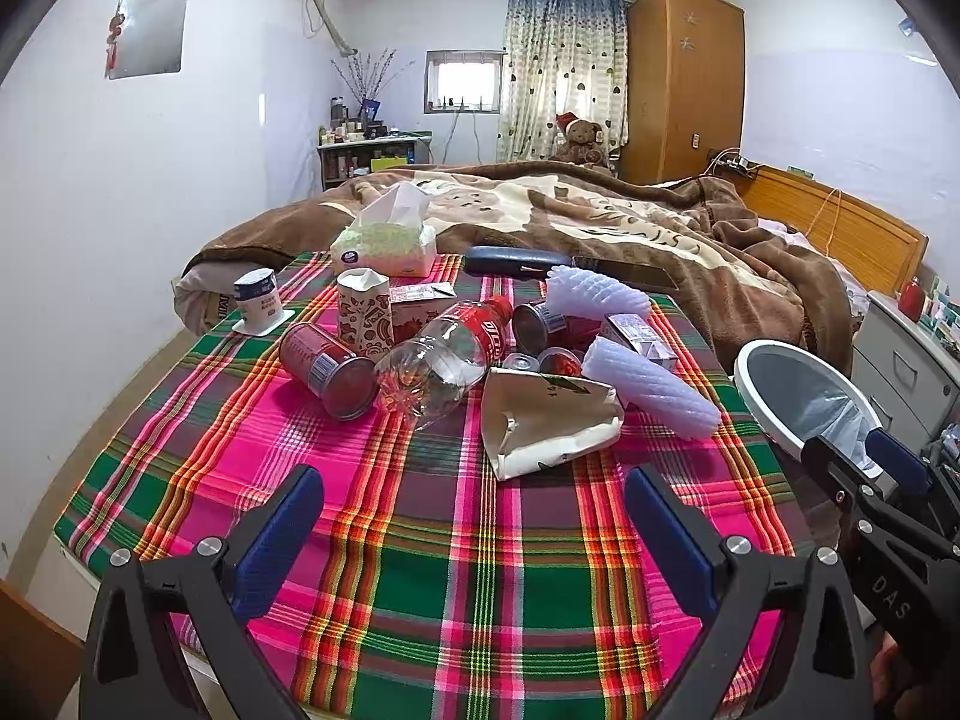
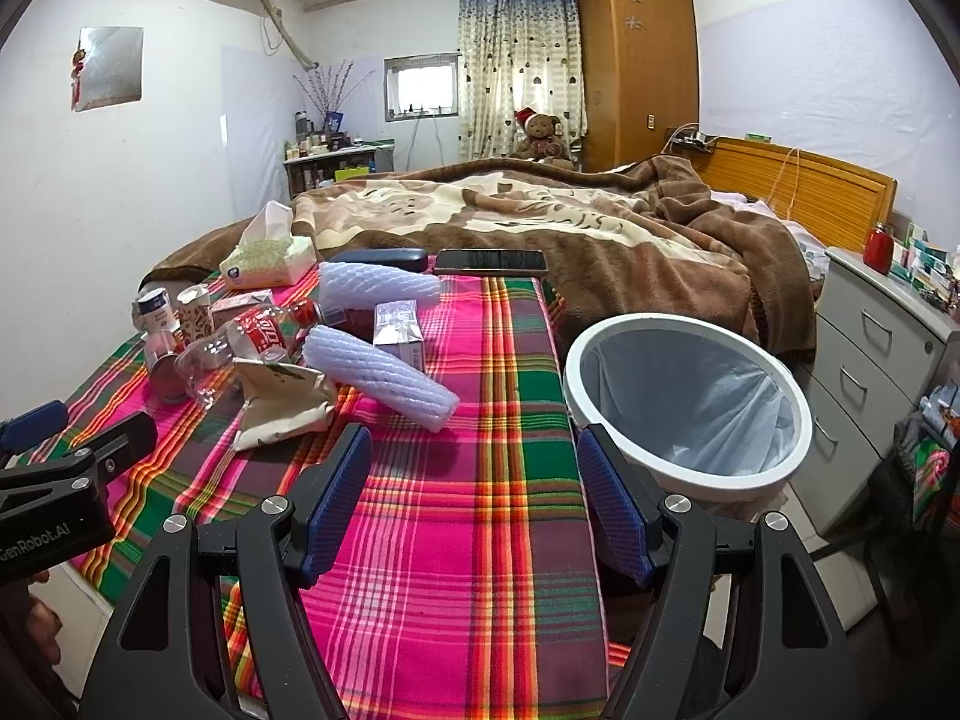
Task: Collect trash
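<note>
Two hand-held grippers hover over a plaid cloth (image 1: 480, 570) spread on a bed. The left gripper (image 1: 474, 510) has its blue-padded fingers (image 1: 282, 534) spread wide with nothing between them; the right gripper (image 2: 474, 480), to its right, is likewise wide open and holds nothing.

Just beyond the left gripper, near the middle of the cloth, lies a crumpled paper bag (image 1: 546, 420), on its side with its open mouth toward the camera. Touching its right edge is a white foam net sleeve (image 1: 648, 390), lying diagonally. To the bag's left, a clear plastic bottle (image 1: 444, 360) with a red label lies on its side, and left of that a red can (image 1: 327, 369), also on its side.

Behind them sit a patterned paper cup (image 1: 363, 312), a small carton (image 1: 639, 336), a second foam sleeve (image 1: 594, 297) and more red cans (image 1: 540, 324), all bunched close together. A white tub (image 1: 259, 300) stands apart at the far left of the cloth.

Off the right edge of the bed stands a white round bin (image 2: 774, 366) lined with a pale plastic bag, its inside showing nothing but the liner.

At the far end of the cloth rest a tissue pack (image 1: 384, 240), a dark case (image 2: 378, 258) and a phone (image 2: 491, 262), against a brown blanket (image 1: 660, 222). A teddy bear (image 1: 581, 141) sits at the curtained far wall beside a wooden wardrobe (image 1: 684, 78).
</note>
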Demonstrator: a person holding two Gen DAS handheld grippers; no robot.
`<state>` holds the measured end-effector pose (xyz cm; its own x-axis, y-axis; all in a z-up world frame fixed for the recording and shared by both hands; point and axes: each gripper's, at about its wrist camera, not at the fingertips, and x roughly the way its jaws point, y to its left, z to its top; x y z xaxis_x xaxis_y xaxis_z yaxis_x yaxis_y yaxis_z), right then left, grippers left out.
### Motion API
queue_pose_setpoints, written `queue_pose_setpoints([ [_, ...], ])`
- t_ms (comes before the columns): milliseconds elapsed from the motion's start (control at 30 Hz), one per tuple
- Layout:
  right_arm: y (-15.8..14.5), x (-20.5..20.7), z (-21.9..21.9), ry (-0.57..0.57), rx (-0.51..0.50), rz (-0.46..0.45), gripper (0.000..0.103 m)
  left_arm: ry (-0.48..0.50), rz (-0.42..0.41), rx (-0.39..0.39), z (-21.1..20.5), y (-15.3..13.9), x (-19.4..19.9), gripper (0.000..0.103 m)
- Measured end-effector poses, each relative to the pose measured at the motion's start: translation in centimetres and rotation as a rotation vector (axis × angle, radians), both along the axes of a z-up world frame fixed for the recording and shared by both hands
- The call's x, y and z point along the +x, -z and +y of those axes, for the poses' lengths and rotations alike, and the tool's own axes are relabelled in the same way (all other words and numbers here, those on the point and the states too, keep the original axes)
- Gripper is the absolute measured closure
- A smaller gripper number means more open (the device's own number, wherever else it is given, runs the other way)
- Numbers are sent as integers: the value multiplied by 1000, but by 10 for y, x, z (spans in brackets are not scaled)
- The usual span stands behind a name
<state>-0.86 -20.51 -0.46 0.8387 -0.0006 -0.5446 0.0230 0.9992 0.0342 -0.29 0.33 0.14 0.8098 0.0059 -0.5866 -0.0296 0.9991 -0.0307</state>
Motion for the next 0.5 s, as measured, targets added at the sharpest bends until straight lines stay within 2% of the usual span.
queue_pose_setpoints([
  [500, 0, 0, 0, -1, -1, 0, 30, 0, -2, -1, 1, 0, -1, 1],
])
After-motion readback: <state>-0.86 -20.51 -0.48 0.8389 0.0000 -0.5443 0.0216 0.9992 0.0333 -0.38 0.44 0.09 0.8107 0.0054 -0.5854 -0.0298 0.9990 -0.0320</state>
